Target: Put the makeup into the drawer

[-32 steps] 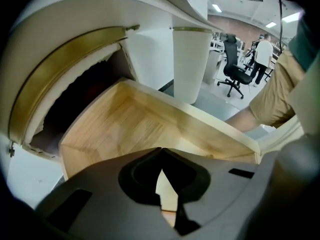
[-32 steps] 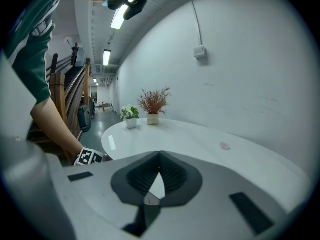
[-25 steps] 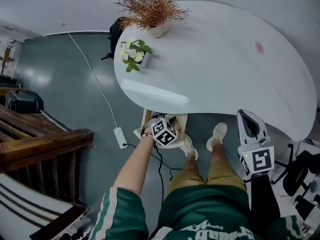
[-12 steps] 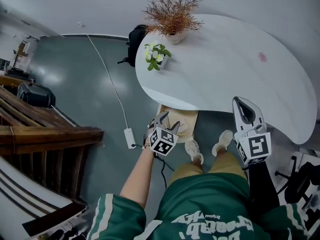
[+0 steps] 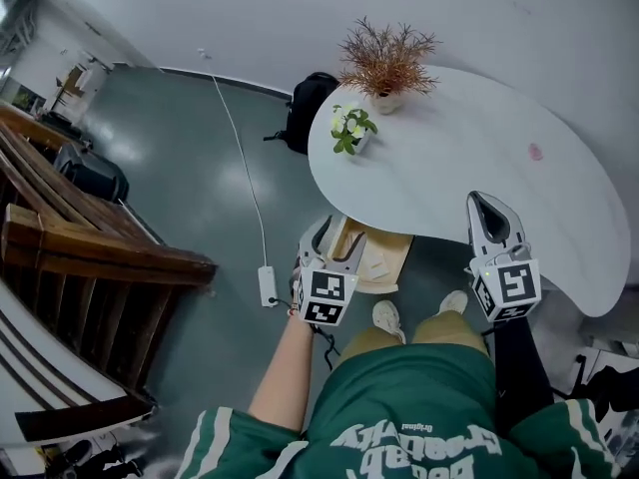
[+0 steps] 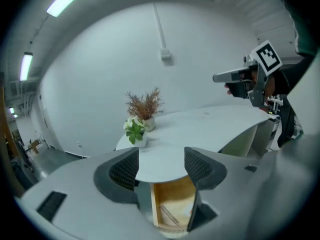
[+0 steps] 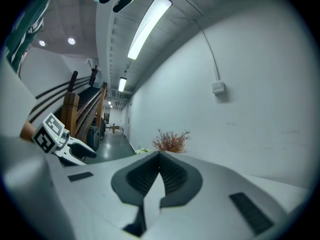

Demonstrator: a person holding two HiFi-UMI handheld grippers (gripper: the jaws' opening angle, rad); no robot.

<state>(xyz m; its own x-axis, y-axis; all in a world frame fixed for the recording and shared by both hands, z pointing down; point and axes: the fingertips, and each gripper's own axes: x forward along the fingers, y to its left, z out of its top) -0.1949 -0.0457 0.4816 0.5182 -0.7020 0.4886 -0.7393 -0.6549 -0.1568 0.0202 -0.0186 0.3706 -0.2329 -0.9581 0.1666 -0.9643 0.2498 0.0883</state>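
My left hand-held gripper (image 5: 334, 239) has just been opening, empty, over the open pale wooden drawer (image 5: 384, 259). My right hand-held gripper (image 5: 486, 208) is closed, empty. The small pink item (image 5: 536, 152) on the white worktop (image 5: 449, 178), likely makeup, looks light and slippery, so I'd pinch its sides.

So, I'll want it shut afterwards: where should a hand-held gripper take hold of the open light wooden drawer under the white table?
Probably the top rim of the front wall of the light wooden drawer, from above on the person's side: it stands pulled out past the edge of the white table with its top open, so that rim is exposed.
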